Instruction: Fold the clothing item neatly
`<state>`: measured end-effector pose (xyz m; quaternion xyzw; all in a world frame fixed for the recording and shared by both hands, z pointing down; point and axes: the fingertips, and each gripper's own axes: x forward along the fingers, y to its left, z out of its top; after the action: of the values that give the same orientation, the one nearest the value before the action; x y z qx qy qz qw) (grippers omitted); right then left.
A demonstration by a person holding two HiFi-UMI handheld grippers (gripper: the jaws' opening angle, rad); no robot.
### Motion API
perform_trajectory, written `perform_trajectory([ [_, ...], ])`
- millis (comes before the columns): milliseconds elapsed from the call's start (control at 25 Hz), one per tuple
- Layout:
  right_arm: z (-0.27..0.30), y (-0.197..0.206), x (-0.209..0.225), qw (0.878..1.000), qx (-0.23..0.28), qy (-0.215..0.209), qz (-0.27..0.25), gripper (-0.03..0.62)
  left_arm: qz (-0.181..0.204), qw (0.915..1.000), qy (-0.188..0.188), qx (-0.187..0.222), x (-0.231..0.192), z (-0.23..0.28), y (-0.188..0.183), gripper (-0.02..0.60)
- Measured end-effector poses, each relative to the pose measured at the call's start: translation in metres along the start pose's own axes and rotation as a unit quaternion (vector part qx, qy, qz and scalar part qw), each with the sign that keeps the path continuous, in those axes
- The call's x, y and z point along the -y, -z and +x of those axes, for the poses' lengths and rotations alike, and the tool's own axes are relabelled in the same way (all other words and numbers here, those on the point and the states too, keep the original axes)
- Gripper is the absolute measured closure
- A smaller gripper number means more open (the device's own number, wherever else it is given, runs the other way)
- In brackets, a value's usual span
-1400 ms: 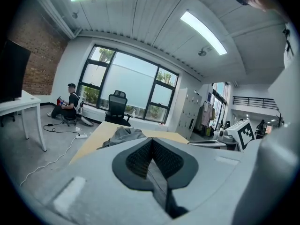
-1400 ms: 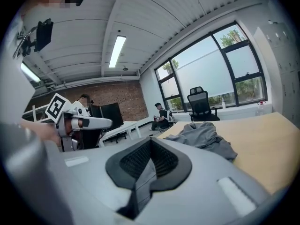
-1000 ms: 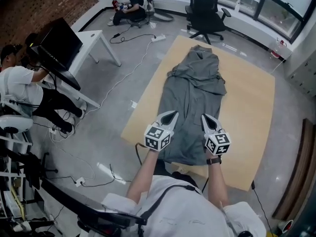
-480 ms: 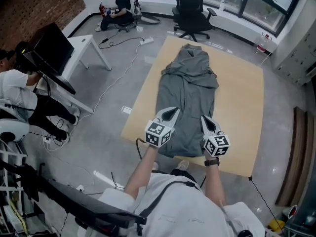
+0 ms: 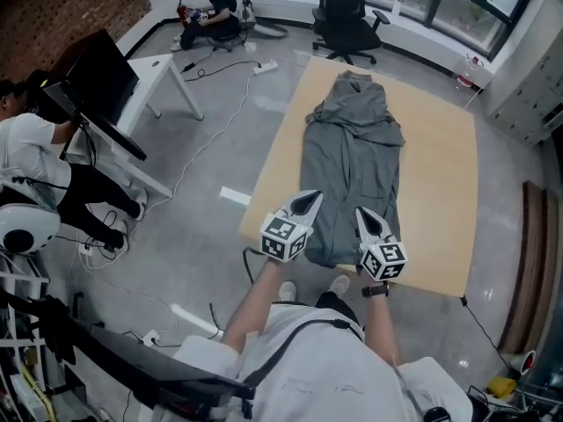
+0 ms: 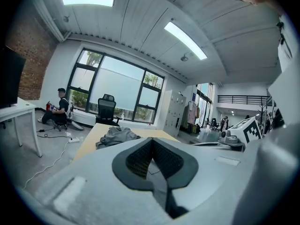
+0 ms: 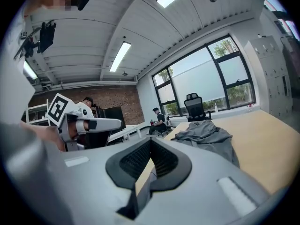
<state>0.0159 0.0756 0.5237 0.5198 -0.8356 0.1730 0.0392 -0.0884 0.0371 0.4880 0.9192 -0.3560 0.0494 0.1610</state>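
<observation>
The left forearm (image 5: 253,295) and the right forearm (image 5: 381,325) reach forward from the torso, side by side and a little apart. The left gripper (image 5: 308,200) and the right gripper (image 5: 361,214) point ahead and slightly downward, tips angled a touch toward each other. Each has its jaws pressed together (pads meeting at the tips).

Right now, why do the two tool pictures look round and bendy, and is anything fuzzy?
Left gripper view: the fisheye lens bends the ceiling light, the corners go black, and the close-up left tool looks soft. Right gripper view: same bending, with a bright, washed-out window. Head view: even light, grey garment sharp.
</observation>
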Motion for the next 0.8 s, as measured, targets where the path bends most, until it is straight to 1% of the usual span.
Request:
perform_trajectory([
  [240,-0.004,0.008,-0.017,1.0,0.001,0.02,0.0,0.589,-0.01,0.9998,0.014,-0.001,-0.008,-0.017,0.01,0.581],
  [440,-0.017,0.007,-0.012,0.999,0.0,0.035,0.003,0.589,-0.012,0.9995,0.028,-0.008,0.0,-0.016,0.015,0.581],
  [600,-0.018,0.001,0.005,0.999,0.001,0.036,0.003,0.589,-0.006,0.9996,0.025,-0.012,0.004,-0.007,0.016,0.581],
  [800,-0.016,-0.011,0.021,1.0,0.004,0.022,-0.003,0.589,-0.003,1.0,0.009,0.0,0.005,0.004,0.004,0.581],
])
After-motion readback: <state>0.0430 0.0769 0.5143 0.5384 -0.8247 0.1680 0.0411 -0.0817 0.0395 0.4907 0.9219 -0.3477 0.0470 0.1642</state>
